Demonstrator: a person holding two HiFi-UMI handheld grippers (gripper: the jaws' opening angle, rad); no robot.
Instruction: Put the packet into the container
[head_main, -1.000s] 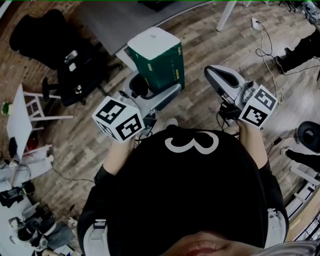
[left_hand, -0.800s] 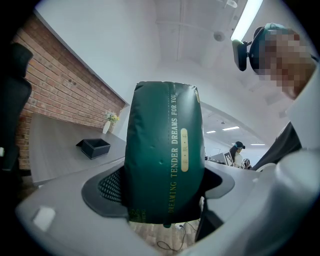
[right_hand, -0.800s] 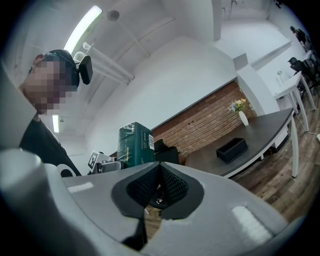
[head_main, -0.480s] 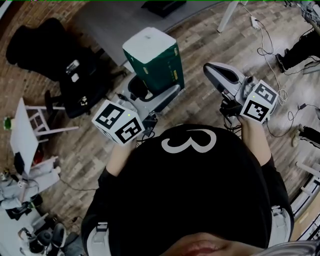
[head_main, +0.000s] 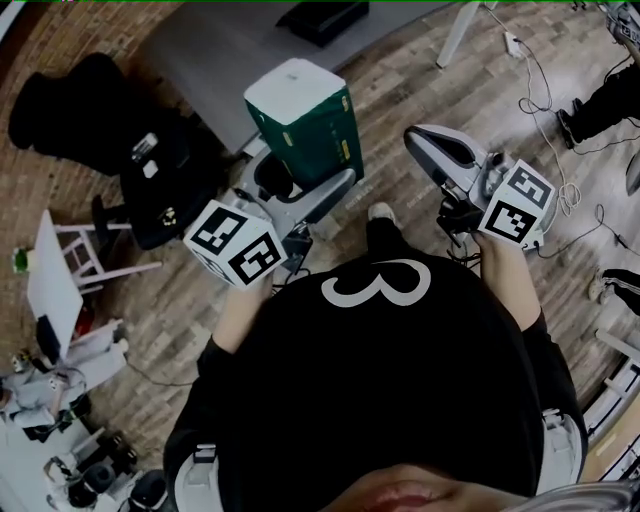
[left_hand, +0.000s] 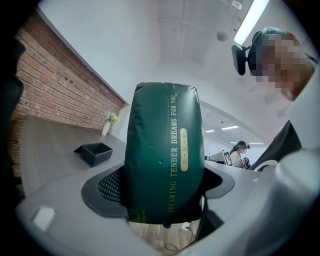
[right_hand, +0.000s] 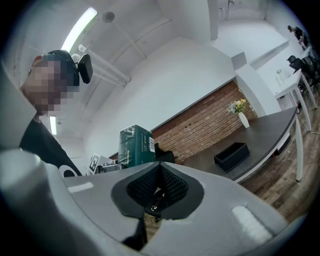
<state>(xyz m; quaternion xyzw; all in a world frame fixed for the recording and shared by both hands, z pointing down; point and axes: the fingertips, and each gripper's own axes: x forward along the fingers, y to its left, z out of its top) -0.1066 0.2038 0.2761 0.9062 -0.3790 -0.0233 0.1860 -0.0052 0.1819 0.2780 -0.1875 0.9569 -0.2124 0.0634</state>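
A dark green packet (head_main: 305, 130) with a white top stands upright in my left gripper (head_main: 300, 197), which is shut on its lower part. In the left gripper view the packet (left_hand: 162, 155) fills the centre between the jaws, gold print down its side. My right gripper (head_main: 432, 152) is held out to the right, jaws shut with nothing between them (right_hand: 159, 187); the packet (right_hand: 136, 146) shows to its left. A black open box (head_main: 322, 17) sits on the grey table (head_main: 230, 45) ahead, also seen as the box (left_hand: 95, 152) and the box (right_hand: 232, 156).
A black chair with bags (head_main: 100, 110) and a white stool (head_main: 60, 265) stand at the left. Cables (head_main: 535, 85) run over the wood floor at the right, beside a white table leg (head_main: 455, 30). A vase of flowers (right_hand: 241, 114) stands by the brick wall.
The table and black box have come further into the head view as the person steps forward. The packet stays held in the left gripper; the right stays shut.
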